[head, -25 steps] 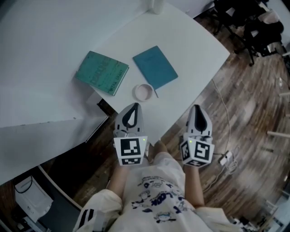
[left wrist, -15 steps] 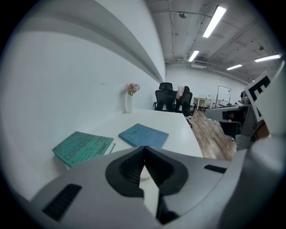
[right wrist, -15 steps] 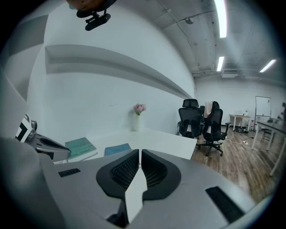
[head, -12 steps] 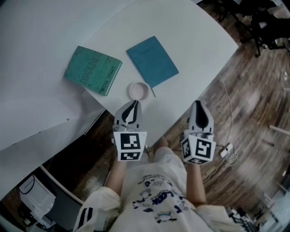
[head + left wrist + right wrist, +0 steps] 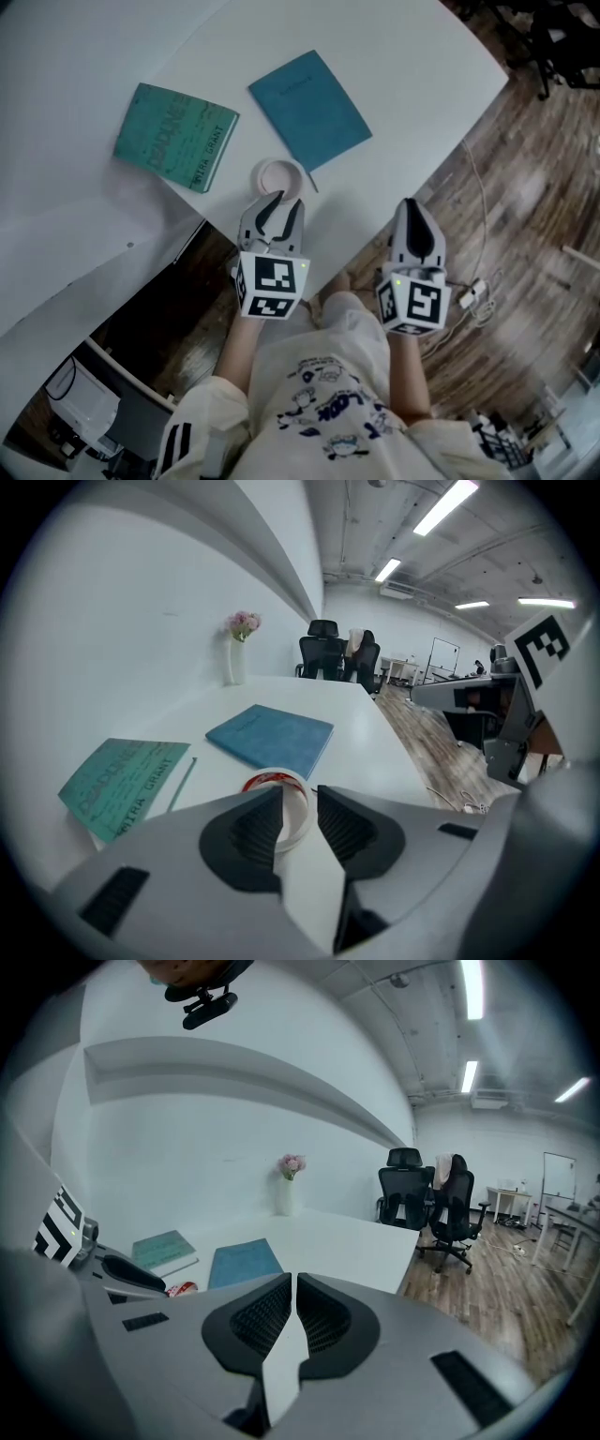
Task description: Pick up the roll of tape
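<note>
The roll of tape (image 5: pixel 279 176), a white ring with a red inner rim, lies flat on the white table (image 5: pixel 394 84) near its front corner. My left gripper (image 5: pixel 278 204) hovers just short of it, and its jaws have just been opening. In the left gripper view the tape (image 5: pixel 284 787) shows through the gap of my left gripper (image 5: pixel 298 797), untouched by the pads. My right gripper (image 5: pixel 411 211) is shut and empty, off the table's edge over the wooden floor. In the right gripper view, my right gripper (image 5: pixel 292 1283) has the tape (image 5: pixel 184 1288) far to its left.
A blue notebook (image 5: pixel 309 110) lies just beyond the tape, and a green booklet (image 5: pixel 176 137) to its left. A thin pen (image 5: pixel 183 782) rests beside the booklet. A vase of flowers (image 5: pixel 239 649) stands at the table's far end. Office chairs (image 5: pixel 431 1208) stand on the floor beyond.
Both grippers have sunk and moved closer to the table. The left one has come up to the tape, and its jaws have gone from shut to open.
</note>
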`<state>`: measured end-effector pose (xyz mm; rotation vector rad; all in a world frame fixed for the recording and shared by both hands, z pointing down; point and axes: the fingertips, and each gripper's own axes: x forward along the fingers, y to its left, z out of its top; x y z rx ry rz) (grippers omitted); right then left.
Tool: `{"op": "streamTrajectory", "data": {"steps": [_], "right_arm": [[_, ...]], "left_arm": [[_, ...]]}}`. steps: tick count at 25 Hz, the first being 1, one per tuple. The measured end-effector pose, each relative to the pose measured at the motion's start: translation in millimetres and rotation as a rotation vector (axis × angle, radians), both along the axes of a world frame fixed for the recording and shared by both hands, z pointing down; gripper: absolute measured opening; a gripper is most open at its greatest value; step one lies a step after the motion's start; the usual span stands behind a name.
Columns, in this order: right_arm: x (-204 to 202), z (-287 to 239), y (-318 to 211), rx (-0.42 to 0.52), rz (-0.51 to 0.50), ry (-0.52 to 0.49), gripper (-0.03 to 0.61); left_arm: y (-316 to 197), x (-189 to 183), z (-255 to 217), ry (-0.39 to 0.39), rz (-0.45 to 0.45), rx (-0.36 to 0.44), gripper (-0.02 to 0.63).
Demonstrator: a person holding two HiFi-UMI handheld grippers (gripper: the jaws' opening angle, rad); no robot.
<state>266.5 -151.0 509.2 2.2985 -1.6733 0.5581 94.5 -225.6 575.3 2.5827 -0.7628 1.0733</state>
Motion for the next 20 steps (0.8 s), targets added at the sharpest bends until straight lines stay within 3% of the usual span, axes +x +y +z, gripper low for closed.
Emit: {"op": "streamTrajectory", "data": {"steps": [8, 20], "right_arm": [[2.8, 20.0, 0.5, -0.034, -0.002, -0.033, 0.018], [8.8, 33.7, -0.6, -0.055, -0.009, -0.048, 0.018]], "left_arm": [[6.6, 10.7, 26.0, -0.087, 0.074, -0.071, 0.124], [4.6, 16.2, 51.0, -0.219, 0.099, -0.125, 0.121]]}}
